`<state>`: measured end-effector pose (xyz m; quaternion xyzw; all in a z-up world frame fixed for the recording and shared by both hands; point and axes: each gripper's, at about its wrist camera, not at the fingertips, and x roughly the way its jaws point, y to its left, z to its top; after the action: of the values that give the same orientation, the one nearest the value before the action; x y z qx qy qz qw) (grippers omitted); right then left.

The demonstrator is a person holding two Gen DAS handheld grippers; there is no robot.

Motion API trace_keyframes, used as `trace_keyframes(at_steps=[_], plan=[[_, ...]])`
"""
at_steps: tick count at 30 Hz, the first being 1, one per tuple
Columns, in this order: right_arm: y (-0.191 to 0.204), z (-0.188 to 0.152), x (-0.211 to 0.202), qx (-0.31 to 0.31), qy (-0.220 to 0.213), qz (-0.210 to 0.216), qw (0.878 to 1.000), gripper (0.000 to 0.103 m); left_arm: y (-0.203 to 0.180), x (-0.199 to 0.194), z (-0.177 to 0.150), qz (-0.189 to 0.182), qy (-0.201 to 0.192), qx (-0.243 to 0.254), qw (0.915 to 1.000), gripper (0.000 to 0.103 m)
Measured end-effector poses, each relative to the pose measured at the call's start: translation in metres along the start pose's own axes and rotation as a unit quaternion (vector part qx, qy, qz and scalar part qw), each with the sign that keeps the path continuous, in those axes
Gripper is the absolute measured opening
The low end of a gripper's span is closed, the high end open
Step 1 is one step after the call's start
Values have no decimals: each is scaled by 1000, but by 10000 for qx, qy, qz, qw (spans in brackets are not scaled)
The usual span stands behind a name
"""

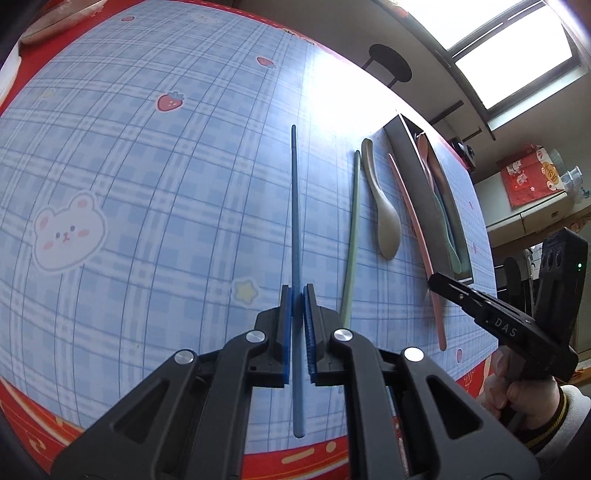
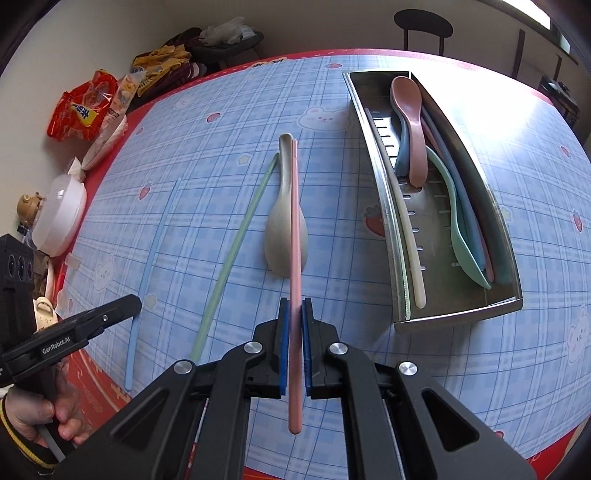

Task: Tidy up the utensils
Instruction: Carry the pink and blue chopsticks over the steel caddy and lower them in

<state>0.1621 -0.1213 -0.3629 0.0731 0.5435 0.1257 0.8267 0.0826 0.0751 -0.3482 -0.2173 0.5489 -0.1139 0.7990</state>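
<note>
My left gripper (image 1: 298, 301) is shut on a blue chopstick (image 1: 294, 206) that runs forward over the table; it also shows in the right wrist view (image 2: 155, 243). My right gripper (image 2: 294, 314) is shut on a pink chopstick (image 2: 294, 221), which also shows in the left wrist view (image 1: 413, 225). A green chopstick (image 2: 236, 251) and a beige spoon (image 2: 282, 236) lie on the tablecloth between them. A steel tray (image 2: 458, 317) at the right holds a pink spoon (image 2: 410, 118), a green spoon (image 2: 461, 236), a cream chopstick (image 2: 410, 243) and other utensils.
The table carries a blue plaid cloth with a red border (image 2: 96, 384). Snack bags (image 2: 85, 107) and a white lidded bowl (image 2: 61, 218) sit along the left edge. A dark chair (image 2: 423, 26) stands behind the table.
</note>
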Motion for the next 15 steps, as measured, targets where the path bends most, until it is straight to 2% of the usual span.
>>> trace_keyframes(at_steps=[8, 15], plan=[[-4, -6, -12, 28, -187, 29, 9998, 7, -14, -18, -5, 38, -255, 215, 9994, 11], [-14, -14, -26, 134, -351, 79, 9993, 7, -28, -15, 2, 66, -213, 285, 9993, 11]])
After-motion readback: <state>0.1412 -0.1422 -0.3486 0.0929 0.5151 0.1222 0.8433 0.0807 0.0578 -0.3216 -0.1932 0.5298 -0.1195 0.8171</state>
